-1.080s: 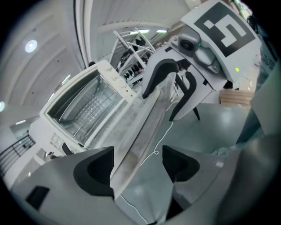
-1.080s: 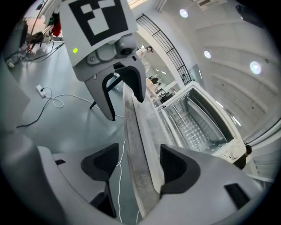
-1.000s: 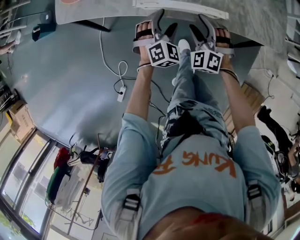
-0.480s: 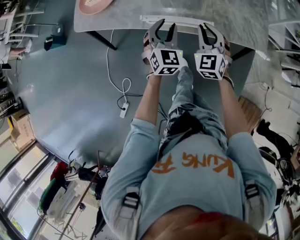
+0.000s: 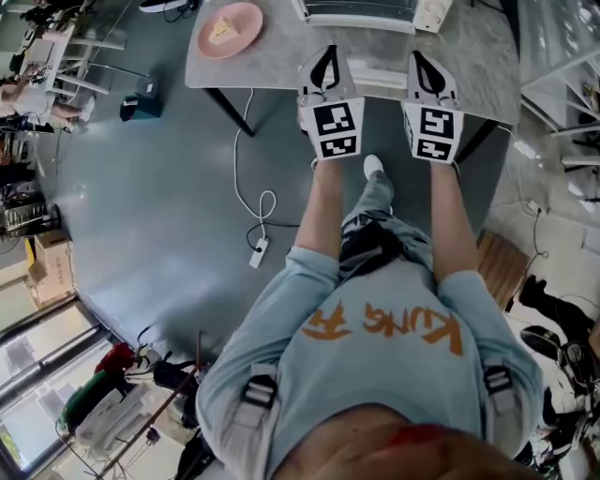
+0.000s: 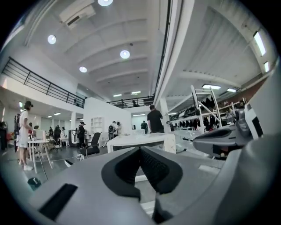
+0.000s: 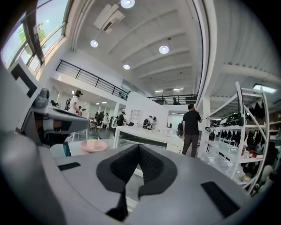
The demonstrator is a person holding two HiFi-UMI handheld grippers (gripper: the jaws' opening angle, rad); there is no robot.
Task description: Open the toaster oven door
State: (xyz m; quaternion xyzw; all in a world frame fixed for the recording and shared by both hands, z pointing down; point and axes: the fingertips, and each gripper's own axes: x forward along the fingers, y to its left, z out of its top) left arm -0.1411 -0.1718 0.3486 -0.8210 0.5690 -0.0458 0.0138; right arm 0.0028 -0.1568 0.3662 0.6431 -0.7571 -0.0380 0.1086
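Looks steeply down over a person's shoulders toward a grey marble bench [image 5: 281, 58]. Places the white toaster oven [image 5: 361, 9] at twelve o'clock, on the far part of the bench, well apart from both grippers. Sets a pink plate [image 5: 230, 28] at eleven o'clock from the person, carrying a pale slice of food. Shows the left gripper [image 5: 325, 58] held out just left of twelve o'clock and the right gripper [image 5: 424, 64] toward one o'clock, side by side over the near edge of the bench. Finds each pair of jaws pressed together after just closing, with nothing between them and nothing held. Catches the oven's glass front in the right gripper view, seemingly upright and closed, though too small to make out a handle. Suggests a task not yet started: no contact with the oven. Leaves everything still to do, probably reaching forward, parting the jaws, taking the door's handle and swinging the door open.
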